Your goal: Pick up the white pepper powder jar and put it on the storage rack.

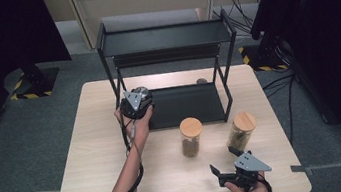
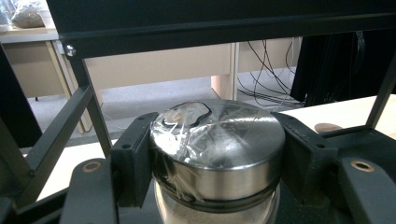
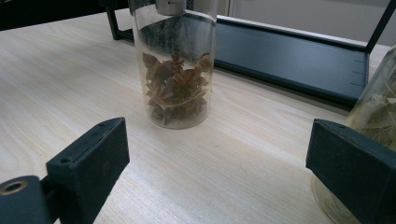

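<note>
A steel-lidded glass jar is clamped by its lid between the jaws of the left gripper, at the left end of the black rack's lower shelf. The right gripper is held low over the counter near its front edge, jaws spread wide and empty. Ahead of it, a star-anise jar and a leaf-filled jar, both cork-lidded, are set side by side.

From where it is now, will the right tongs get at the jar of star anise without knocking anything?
Probably yes. The right tongs are open, and bare table lies between them and the star anise jar. The second jar stands close beside the right-hand jaw, so swing away from it.
</note>
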`<move>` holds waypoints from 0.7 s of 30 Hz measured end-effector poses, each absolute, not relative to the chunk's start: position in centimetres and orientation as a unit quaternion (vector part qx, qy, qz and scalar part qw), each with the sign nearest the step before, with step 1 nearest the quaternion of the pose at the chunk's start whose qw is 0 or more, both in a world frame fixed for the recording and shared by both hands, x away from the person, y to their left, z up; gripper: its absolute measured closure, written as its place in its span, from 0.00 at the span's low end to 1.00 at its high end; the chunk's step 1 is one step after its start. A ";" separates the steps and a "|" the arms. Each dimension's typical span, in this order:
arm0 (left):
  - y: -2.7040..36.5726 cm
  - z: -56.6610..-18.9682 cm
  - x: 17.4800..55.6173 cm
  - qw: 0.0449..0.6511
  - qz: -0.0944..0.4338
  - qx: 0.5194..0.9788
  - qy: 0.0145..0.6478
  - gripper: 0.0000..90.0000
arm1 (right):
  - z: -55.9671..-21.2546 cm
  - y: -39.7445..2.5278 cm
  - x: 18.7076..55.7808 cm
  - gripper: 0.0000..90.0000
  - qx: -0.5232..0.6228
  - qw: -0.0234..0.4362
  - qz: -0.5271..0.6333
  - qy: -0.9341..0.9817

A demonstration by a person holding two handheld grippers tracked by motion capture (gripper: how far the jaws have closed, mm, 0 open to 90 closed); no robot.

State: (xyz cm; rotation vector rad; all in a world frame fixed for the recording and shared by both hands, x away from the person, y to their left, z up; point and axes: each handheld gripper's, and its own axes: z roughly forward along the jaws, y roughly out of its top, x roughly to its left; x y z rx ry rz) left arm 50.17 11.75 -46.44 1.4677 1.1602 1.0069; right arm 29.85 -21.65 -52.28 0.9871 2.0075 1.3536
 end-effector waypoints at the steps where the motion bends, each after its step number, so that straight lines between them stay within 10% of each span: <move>1: 11.8 -46.5 50.3 0.487 0.414 0.603 0.478 0.39 | -52.3 -21.7 29.8 0.07 0.364 0.260 0.500 0.741; 21: 11.2 -48.3 51.3 0.476 0.411 0.612 0.479 0.39 | -52.3 -21.7 29.8 0.07 0.363 0.260 0.501 0.742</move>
